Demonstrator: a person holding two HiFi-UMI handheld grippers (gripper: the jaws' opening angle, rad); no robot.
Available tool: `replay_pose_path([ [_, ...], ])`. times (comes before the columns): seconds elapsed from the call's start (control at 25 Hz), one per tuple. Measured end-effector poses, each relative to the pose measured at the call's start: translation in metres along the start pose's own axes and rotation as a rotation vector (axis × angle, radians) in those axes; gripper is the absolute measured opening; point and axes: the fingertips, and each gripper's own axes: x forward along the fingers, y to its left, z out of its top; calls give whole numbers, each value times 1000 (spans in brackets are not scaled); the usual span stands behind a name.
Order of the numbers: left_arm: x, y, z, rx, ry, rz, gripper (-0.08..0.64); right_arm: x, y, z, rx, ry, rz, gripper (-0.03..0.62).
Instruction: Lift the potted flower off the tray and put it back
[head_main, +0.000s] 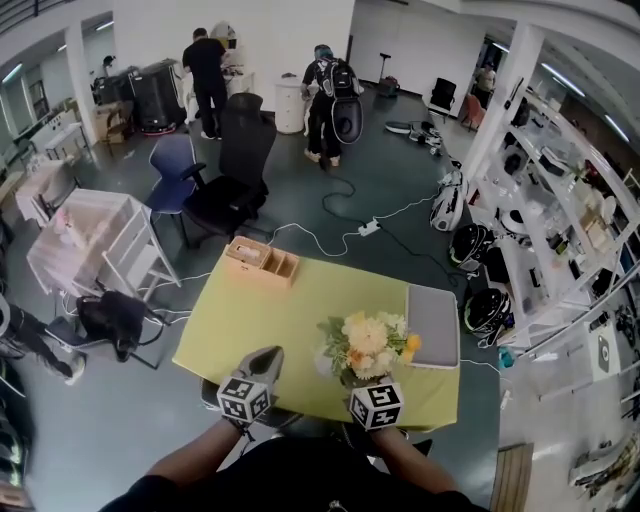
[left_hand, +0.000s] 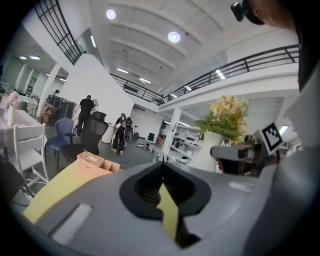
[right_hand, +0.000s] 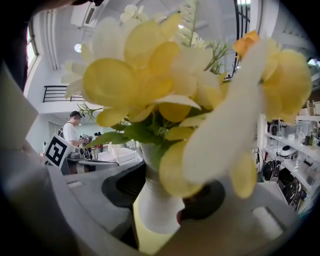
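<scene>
One gripper suffices: the right gripper (right_hand: 161, 207) clamps the pot of the potted flower (head_main: 366, 345), clear of the tray (head_main: 432, 325) at the worktop's (head_main: 270, 330) right edge. The left gripper (left_hand: 163, 181) waits, jaws together, empty.

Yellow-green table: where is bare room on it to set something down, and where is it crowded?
Bare: the middle of the yellow-green table, between the light wooden box at its far left corner and the flat grey tray at its right edge; the tray too. Crowded: the near edge, with the left gripper and the right gripper holding the white-potted yellow flower.
</scene>
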Motion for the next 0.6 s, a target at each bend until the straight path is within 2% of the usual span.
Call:
replay_pose_path([
  [0.36,12,-5,-5,-18,14,-17,8,-8,-13,-2,8,-10,-34,212],
  [0.6,27,-18,-12,-24,33,-45,8,-18,-37,-9,28,-11,-79,212],
])
